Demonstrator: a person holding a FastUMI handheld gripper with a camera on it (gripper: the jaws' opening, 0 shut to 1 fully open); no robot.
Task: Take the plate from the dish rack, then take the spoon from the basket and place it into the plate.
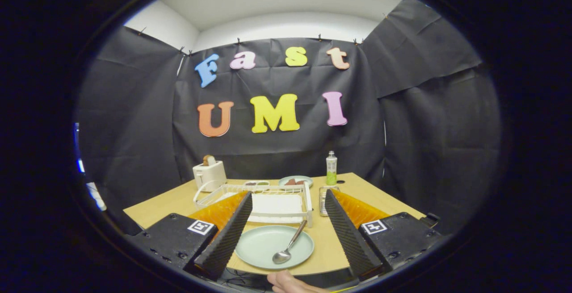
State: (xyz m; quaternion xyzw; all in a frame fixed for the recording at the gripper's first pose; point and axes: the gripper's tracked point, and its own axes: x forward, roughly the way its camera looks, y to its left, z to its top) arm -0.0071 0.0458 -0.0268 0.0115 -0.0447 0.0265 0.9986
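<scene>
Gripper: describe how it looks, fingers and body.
The gripper has two wedge-shaped fingers with black ribbed inner pads and orange ribbed outer sides. Each sits on a black block bearing a square black-and-white marker and screws. Its fingers stand open, empty.

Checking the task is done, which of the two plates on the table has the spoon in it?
The pale green plate between the open tool's fingers holds the spoon. The other plate, beyond the dish rack, holds something brown.

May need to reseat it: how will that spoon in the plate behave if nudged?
The spoon looks like rigid metal, probably slippery. Its handle overhangs the plate rim, so it could pivot or slide off. The gripper is open.
</scene>
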